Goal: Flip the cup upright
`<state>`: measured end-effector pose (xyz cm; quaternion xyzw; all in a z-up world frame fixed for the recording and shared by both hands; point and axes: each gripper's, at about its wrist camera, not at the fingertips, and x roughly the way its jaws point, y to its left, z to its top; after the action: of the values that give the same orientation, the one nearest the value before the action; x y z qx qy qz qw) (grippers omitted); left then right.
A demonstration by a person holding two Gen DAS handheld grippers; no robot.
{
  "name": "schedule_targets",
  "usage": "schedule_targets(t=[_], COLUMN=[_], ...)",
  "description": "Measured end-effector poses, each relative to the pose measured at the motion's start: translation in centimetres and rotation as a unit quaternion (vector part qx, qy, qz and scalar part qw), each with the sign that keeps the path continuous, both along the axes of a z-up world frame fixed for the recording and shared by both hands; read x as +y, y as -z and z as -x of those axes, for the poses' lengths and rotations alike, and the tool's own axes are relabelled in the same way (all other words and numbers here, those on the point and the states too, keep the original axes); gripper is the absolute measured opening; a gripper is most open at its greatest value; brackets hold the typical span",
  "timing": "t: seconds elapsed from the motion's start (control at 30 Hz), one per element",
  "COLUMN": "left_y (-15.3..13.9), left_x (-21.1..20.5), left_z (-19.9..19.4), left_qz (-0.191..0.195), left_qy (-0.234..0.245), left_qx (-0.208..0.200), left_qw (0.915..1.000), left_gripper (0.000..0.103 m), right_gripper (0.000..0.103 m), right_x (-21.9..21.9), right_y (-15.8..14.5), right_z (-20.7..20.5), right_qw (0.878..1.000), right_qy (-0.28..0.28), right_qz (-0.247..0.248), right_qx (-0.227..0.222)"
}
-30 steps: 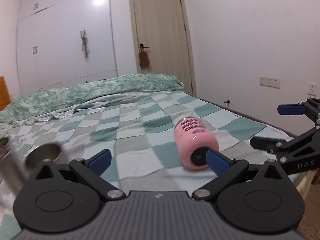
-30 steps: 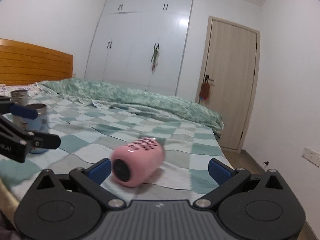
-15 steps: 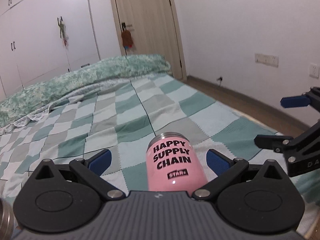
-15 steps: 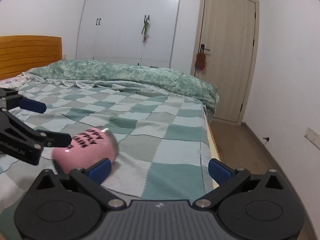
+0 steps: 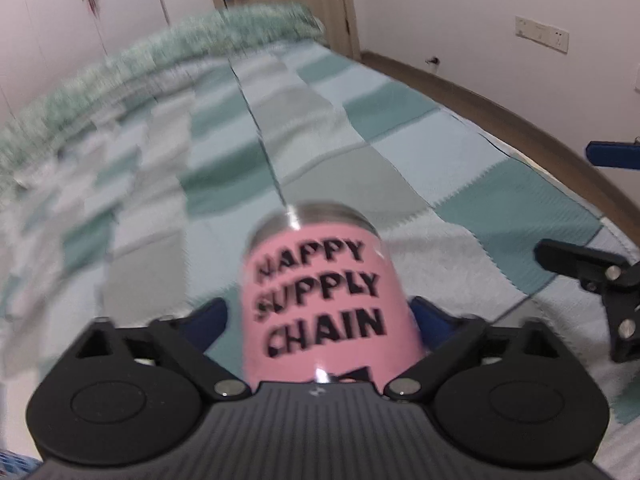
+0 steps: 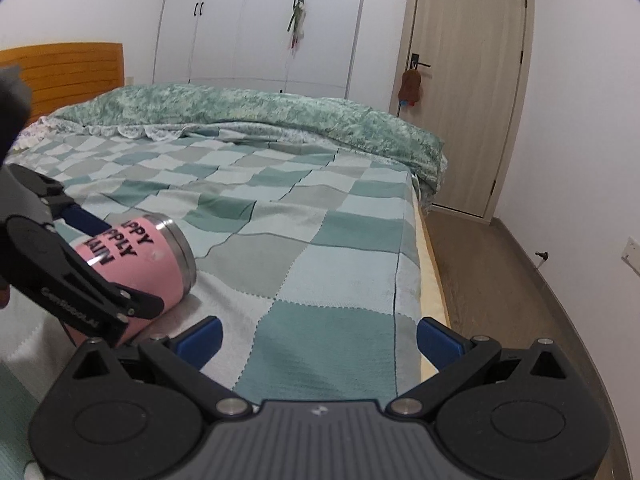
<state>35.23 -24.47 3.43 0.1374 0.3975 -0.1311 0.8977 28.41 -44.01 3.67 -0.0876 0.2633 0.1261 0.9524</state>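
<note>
Cup: The pink cup (image 5: 320,300) lay on its side on the checked blanket (image 6: 320,240), with its silver rim pointing away from the left tongs, toward the far end of the bed.
Left tongs: The left tongs (image 5: 320,316) had one blue pad on each side of the cup, by its bottom end. They looked clenched on it, likely so the cup could be tipped up.
Right tongs: The right tongs (image 6: 318,334) were spread wide with nothing in them, off to the right of the cup, likely out of the way.
Next: The cup was not yet standing.
</note>
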Motion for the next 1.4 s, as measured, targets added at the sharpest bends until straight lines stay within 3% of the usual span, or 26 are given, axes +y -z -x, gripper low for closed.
schedule_targets(t=[0.47,1.0,1.23,1.4], left_y=[-2.2,-6.8,-8.2,-8.1], left_x=[1.9,6.5,9.3,10.9], left_z=[3.1,14.0,19.0,21.1], left_qz=[0.047,0.077,0.080,0.082], left_qy=[-0.007,-0.014,-0.020,-0.026], left_qx=[-0.023,-0.039,-0.025,0.007], left_qw=[0.9986,0.9962,0.9963,0.9962], left_gripper=[0.086,0.085,0.085,0.085], right_gripper=[0.103,0.103,0.103,0.103], right_x=[1.4,5.2,7.2,8.4], right_y=[-1.3,-5.9,-6.8,-6.8], right_z=[3.0,11.8,15.2,17.2], right_qw=[1.000,0.999,0.997,0.996], right_qy=[-0.010,-0.041,-0.066,-0.082], right_qz=[-0.005,0.003,0.000,0.001], right_qx=[-0.004,-0.025,-0.027,-0.024])
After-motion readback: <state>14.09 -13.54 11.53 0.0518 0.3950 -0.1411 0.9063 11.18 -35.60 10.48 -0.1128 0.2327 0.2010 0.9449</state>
